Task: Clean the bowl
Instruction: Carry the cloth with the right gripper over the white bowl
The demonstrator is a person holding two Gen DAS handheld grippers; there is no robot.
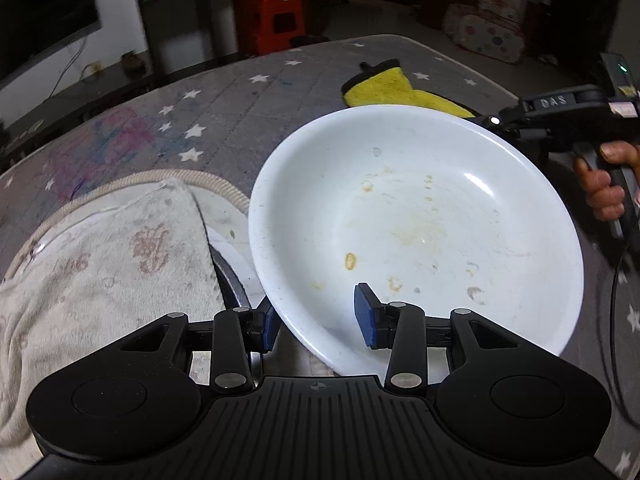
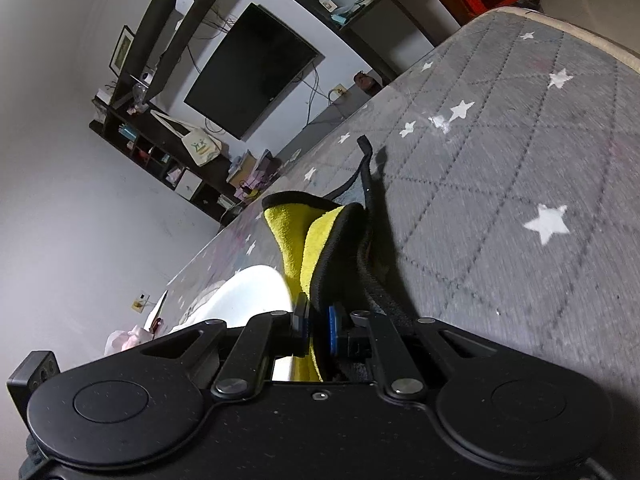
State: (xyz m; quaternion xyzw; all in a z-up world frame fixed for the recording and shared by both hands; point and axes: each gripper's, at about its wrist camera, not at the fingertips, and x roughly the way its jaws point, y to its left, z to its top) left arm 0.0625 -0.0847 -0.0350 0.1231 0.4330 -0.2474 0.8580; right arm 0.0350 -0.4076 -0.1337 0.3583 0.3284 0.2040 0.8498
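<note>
**Bowl held, cloth in hand, wiping not yet begun**

The left gripper (image 1: 320,322) has its fingers narrowed on the near rim of the white bowl (image 1: 420,216): one blue pad sits inside the bowl, the other outside the wall, and the bowl is tipped up so its inside faces the camera. Just beyond the left finger lies a pale towel (image 1: 104,264) on a round mat, over the grey star-patterned desk (image 1: 224,92).

The right gripper (image 2: 318,326) has its fingers pinched tight on a yellow cloth (image 2: 296,236) with a black edge; the cloth stands out ahead of the fingertips. In the left wrist view this gripper is at the bowl's far rim, a hand (image 1: 604,184) around its handle, with the cloth showing behind the rim.

As for progress, the bowl is plainly still dirty: yellowish smears and dried spots mark its bottom and the slope nearest the left fingers. Both things needed seem to be in hand, so the fetching part looks done. The wiping itself is all still to do, since the cloth has not yet reached the bowl's inside.
</note>
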